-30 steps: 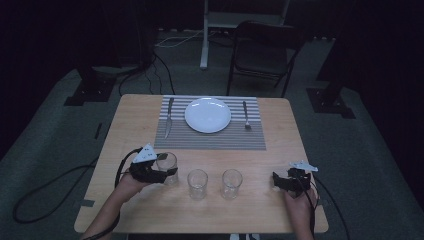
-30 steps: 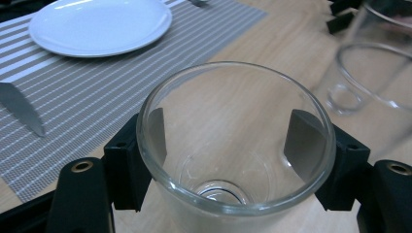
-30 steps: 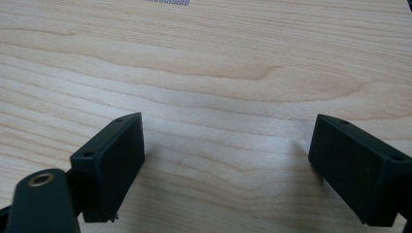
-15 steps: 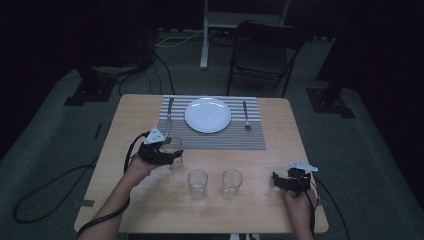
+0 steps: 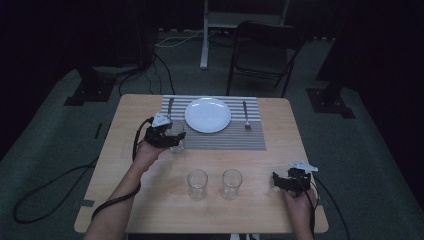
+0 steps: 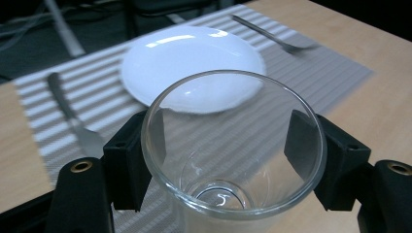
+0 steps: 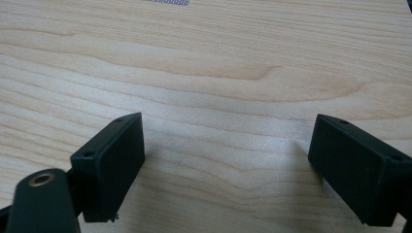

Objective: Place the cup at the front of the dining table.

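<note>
The left tongs point(image 5: 171, 136) clamp a clear, empty glass point(image 5: 176, 136), one jaw pressed to each side of it just below the rim. The glass stands upright over the near left corner of the striped placemat point(image 5: 250, 137), just beside the white plate point(image 5: 208, 114) and close to the knife point(image 5: 170, 107). The fork point(image 5: 245, 115) lies on the far side of the plate. The right tongs point(image 5: 281, 181) rest near the table's point(image 5: 125, 125) near right corner, jaws spread wide with nothing between them. Two more glasses point(image 5: 197, 184) stand side by side near the table's near edge.
</note>
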Demonstrator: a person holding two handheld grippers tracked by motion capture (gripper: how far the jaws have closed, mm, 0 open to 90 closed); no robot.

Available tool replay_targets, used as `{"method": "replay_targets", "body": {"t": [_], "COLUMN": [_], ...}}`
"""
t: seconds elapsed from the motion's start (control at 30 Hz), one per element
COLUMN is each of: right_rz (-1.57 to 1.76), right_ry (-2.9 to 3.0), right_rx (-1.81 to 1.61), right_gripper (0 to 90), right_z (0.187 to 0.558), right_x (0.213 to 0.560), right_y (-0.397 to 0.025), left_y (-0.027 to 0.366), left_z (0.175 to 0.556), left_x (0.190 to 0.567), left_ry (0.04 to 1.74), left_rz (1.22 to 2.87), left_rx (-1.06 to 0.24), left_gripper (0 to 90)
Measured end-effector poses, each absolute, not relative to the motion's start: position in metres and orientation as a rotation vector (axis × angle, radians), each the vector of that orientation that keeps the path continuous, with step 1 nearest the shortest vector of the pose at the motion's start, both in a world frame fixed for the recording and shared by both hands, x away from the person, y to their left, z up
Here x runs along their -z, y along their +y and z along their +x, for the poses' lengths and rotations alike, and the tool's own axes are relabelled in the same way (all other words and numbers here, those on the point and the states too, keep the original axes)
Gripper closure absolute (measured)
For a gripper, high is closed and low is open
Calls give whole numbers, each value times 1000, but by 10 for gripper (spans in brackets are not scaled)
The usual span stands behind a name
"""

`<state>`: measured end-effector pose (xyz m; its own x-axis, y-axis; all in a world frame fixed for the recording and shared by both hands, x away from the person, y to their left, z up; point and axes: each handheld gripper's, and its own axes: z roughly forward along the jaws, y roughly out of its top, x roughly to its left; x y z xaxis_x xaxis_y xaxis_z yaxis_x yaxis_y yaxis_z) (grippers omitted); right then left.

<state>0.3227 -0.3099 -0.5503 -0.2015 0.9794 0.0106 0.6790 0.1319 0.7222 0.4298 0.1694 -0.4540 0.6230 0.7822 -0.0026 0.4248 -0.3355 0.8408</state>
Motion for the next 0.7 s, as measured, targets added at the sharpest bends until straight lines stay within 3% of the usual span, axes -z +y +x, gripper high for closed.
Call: {"method": "replay_targets", "body": {"t": [0.7], "right_rz": [1590], "right_ry": [1943], "right_rx": [-839], "right_gripper": [129], "right_z": [323], "right_x": [550], "right_y": [-310], "left_y": [153], "left_z": [489], "left_x": [462], "left_ry": [1074], "left_rz": [1952], "left_rx": [-576], "left_gripper": [289]}}
